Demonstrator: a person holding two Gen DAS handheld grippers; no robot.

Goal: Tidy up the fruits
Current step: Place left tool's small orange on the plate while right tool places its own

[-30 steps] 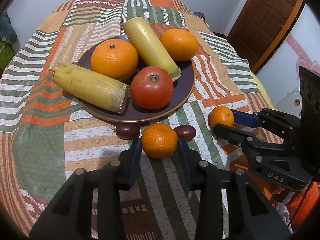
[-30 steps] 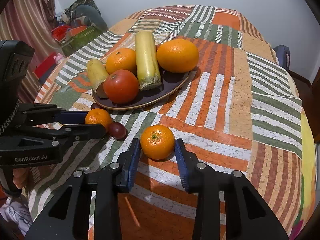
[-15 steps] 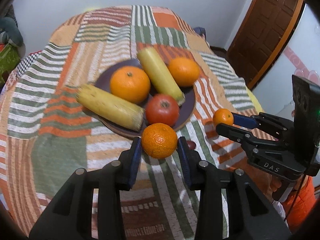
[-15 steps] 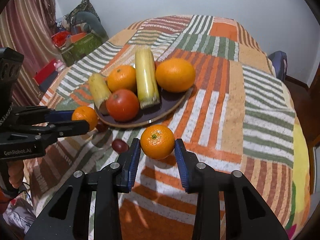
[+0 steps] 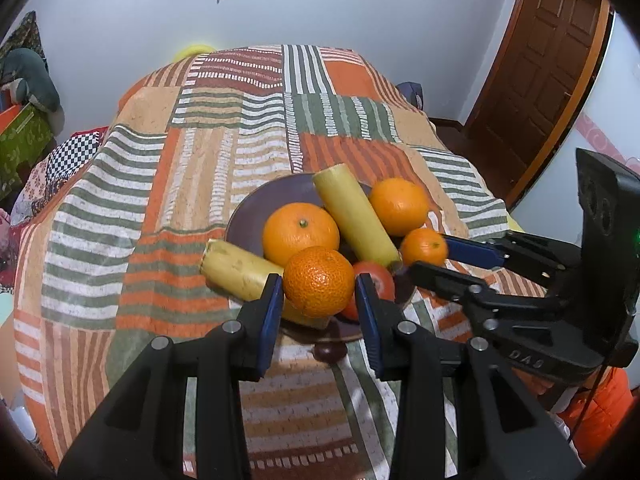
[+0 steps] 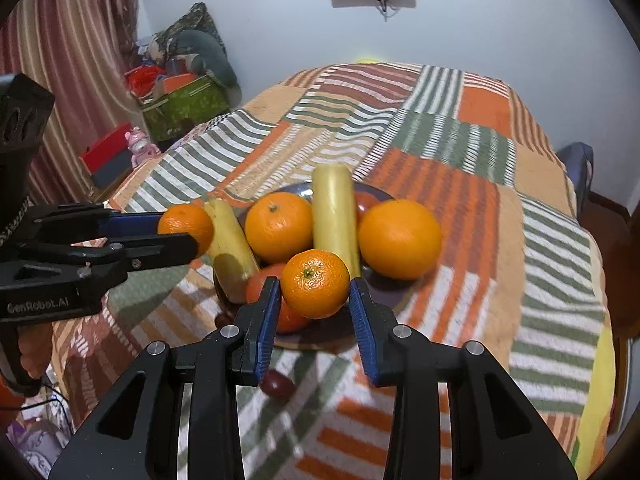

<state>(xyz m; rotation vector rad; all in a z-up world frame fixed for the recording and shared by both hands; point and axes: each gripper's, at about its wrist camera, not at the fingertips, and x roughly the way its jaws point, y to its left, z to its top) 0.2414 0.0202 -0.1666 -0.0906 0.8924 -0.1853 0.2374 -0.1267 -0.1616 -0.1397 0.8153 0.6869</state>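
A striped patchwork cloth (image 5: pixel 208 208) covers the tabletop. On it sits a dark purple plate (image 5: pixel 260 208), the landmark here. The plate carries two pale yellow banana pieces: one (image 5: pixel 354 216) lies across its middle, the other (image 5: pixel 240 270) hangs over its left rim. It also carries a large orange (image 5: pixel 301 229) between them, a second orange (image 5: pixel 398 206) at its right side, and a red tomato (image 5: pixel 380 280) at its near edge, mostly hidden behind held fruit.

The left tool (image 5: pixel 319 300) pinches a mandarin (image 5: pixel 319 281) between its blue pads, raised above the plate's near rim. The right tool (image 6: pixel 315 300) grips another mandarin (image 6: pixel 315 283) the same way, over the plate's near right part.

A dark plum (image 6: pixel 277 384) lies on the cloth just in front of the plate, half hidden by the right tool's finger. A small dark red piece behind the middle banana is too hidden to name.
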